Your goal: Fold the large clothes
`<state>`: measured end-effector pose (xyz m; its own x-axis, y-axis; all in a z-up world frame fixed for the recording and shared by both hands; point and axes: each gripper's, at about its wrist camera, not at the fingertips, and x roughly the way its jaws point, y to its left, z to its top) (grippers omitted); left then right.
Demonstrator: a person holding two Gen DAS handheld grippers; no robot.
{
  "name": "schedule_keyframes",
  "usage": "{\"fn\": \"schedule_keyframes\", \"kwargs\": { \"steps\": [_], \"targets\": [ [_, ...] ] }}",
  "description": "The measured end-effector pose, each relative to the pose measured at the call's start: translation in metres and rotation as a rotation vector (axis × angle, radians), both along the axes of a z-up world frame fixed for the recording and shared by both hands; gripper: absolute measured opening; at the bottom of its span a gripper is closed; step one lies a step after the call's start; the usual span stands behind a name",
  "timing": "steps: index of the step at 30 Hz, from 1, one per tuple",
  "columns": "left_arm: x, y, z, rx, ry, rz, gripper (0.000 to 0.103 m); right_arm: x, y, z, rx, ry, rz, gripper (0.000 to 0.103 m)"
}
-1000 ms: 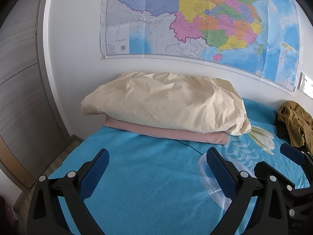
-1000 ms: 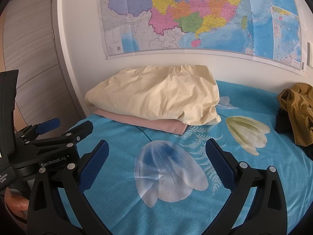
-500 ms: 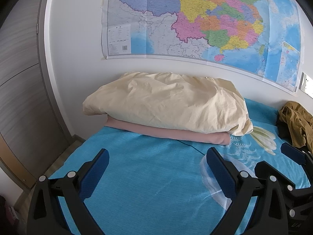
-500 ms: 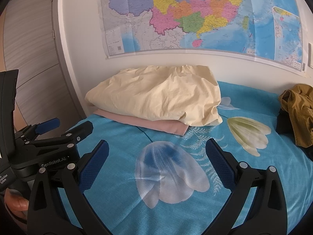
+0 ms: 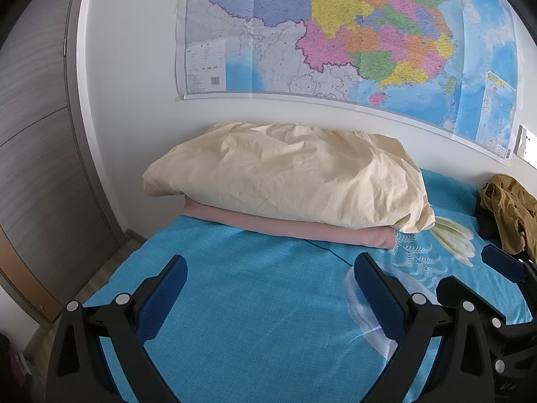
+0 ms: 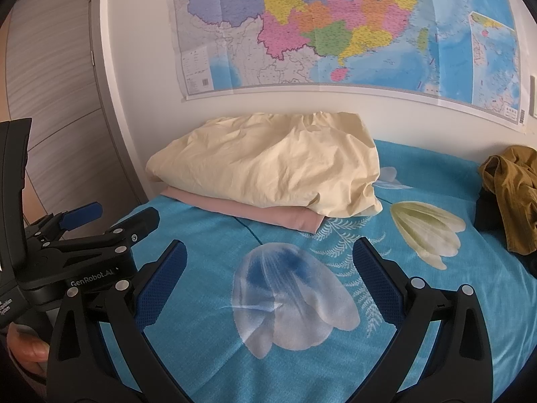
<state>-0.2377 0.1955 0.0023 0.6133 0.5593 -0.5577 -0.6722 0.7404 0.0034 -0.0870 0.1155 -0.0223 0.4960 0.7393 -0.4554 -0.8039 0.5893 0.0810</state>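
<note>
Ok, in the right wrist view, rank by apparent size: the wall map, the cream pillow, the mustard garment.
1. Colourful paper wall map
2. Cream wrinkled pillow
3. Mustard crumpled garment, partly cut off at the frame edge, so unsure.

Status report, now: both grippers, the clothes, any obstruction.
Left gripper open, empty, over the bedsheet. Right gripper open, empty. Crumpled mustard garment unfolded, far right, untouched. Nothing in the way.

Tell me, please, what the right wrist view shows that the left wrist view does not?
Only the right wrist view shows the whole bluish-white flower print, the left gripper from the side, and a hand. Only the left wrist view shows the floor beside the bed. Both show the cream pillow, pink folded cloth, wall map and crumpled mustard garment.
</note>
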Motion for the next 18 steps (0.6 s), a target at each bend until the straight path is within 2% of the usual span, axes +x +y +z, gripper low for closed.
{"fn": "schedule_keyframes", "kwargs": {
  "steps": [8,14,18],
  "targets": [
    [0.0015,-0.0035,-0.0003,0.040,0.000,0.016,0.097,0.0001,0.0007,0.0004,-0.002,0.001,0.001,0.098],
    [0.0051,-0.0013,-0.0033,-0.010,0.000,0.001,0.097,0.0018,-0.0029,0.0003,0.002,0.003,-0.007,0.098],
    [0.0095,-0.0060,-0.0064,-0.008,0.008,-0.015,0.097,0.0022,-0.0064,-0.0010,0.007,-0.002,-0.010,0.098]
  ]
}}
